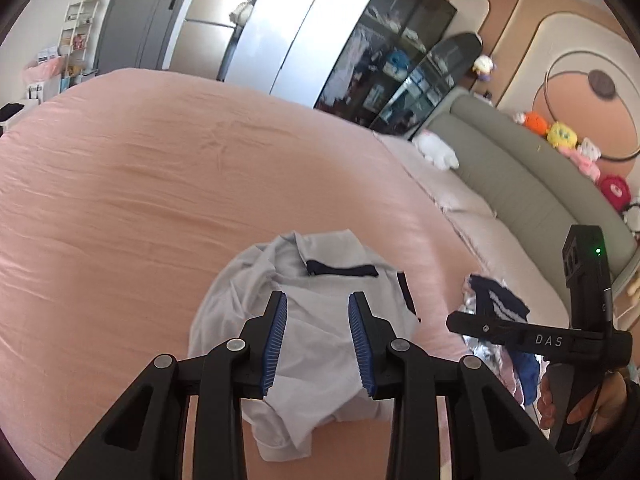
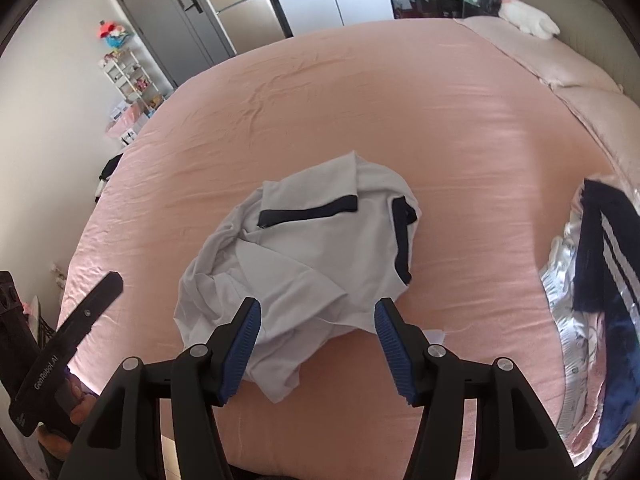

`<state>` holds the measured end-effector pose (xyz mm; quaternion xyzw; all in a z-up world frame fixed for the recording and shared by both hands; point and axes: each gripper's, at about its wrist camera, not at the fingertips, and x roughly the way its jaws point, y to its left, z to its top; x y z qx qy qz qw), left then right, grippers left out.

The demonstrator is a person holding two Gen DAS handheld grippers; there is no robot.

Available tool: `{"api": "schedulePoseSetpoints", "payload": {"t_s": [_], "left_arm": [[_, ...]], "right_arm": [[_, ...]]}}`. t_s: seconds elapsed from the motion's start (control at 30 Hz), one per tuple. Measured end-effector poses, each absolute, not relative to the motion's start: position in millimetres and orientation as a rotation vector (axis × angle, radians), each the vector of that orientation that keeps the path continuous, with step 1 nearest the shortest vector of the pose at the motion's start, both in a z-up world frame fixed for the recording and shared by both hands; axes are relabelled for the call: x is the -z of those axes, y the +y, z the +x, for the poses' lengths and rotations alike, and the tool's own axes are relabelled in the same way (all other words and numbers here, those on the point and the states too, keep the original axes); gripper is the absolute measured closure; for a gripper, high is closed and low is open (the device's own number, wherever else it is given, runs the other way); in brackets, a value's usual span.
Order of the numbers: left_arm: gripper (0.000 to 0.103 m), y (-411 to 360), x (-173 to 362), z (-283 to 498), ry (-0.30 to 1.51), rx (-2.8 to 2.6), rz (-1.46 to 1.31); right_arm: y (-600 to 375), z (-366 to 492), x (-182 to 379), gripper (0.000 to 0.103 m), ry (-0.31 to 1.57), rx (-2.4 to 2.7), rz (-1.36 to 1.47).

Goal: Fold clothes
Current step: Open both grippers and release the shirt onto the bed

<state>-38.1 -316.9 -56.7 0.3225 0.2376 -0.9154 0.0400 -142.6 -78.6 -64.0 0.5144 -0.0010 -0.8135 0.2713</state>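
A crumpled light grey shirt (image 1: 320, 320) with dark navy trim lies on the pink bed (image 1: 160, 184); it also shows in the right wrist view (image 2: 304, 256). My left gripper (image 1: 318, 304) is open and empty, hovering above the shirt's near part with the cloth between its blue pads. My right gripper (image 2: 318, 312) is open and empty above the shirt's near edge. The right gripper's body (image 1: 560, 340) shows at the right of the left wrist view, and the left gripper's body (image 2: 60, 344) at the left of the right wrist view.
A pile of other clothes (image 2: 592, 280), navy with white stripes and silver fabric, lies at the bed's right side. Pillows (image 2: 560, 68) and a grey headboard (image 1: 520, 176) with plush toys are beyond. Wardrobe, door and shelf stand past the bed's far edge.
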Motion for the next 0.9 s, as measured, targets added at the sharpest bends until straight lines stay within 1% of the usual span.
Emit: {"api": "schedulePoseSetpoints", "payload": {"t_s": [0.07,0.17,0.23,0.27,0.37,0.4,0.6,0.63,0.7,0.77,0.83,0.87,0.9], "left_arm": [[0.074,-313.0,54.1,-39.4,0.776,2.778,0.979],[0.074,-308.2,52.9,-49.0,0.895,2.783,0.981],[0.074,-300.7,54.6,-57.9,0.893,2.813,1.025],[0.074,-295.7,55.8,-62.7,0.873,2.824,1.057],[0.074,-273.1,62.8,-78.7,0.668,2.791,1.207],[0.074,-269.9,64.5,-81.8,0.628,2.770,1.230],[0.074,-264.6,62.4,-88.2,0.462,2.683,1.244],[0.074,-264.6,62.5,-89.6,0.420,2.660,1.253],[0.073,-265.1,63.4,-93.2,0.362,2.632,1.279],[0.073,-264.5,68.5,-98.1,0.359,2.626,1.335],[0.064,-263.0,76.1,-103.6,0.377,2.605,1.413],[0.048,-261.8,82.4,-107.1,0.399,2.597,1.459],[0.035,-260.0,88.0,-110.1,0.420,2.593,1.501]], "right_arm": [[-73.3,-143.6,63.7,0.044,-0.022,2.190,1.387],[-67.5,-144.8,60.5,0.044,-0.024,2.200,1.378],[-64.6,-145.3,57.9,0.044,-0.022,2.205,1.369],[-63.2,-145.8,56.8,0.044,-0.027,2.204,1.364],[-60.1,-147.1,53.6,0.044,-0.032,2.215,1.350],[-59.3,-147.6,52.9,0.044,-0.027,2.224,1.349],[-55.2,-149.5,52.4,0.044,0.015,2.257,1.342],[-54.2,-149.8,52.8,0.043,0.014,2.256,1.341],[-52.5,-151.0,55.6,0.036,0.009,2.256,1.343],[-51.1,-152.6,59.5,0.035,0.002,2.252,1.347],[-48.9,-155.9,67.3,0.035,-0.018,2.239,1.365],[-47.7,-157.7,71.9,0.035,-0.026,2.236,1.377],[-47.0,-159.1,77.0,0.035,-0.029,2.232,1.389]]}}
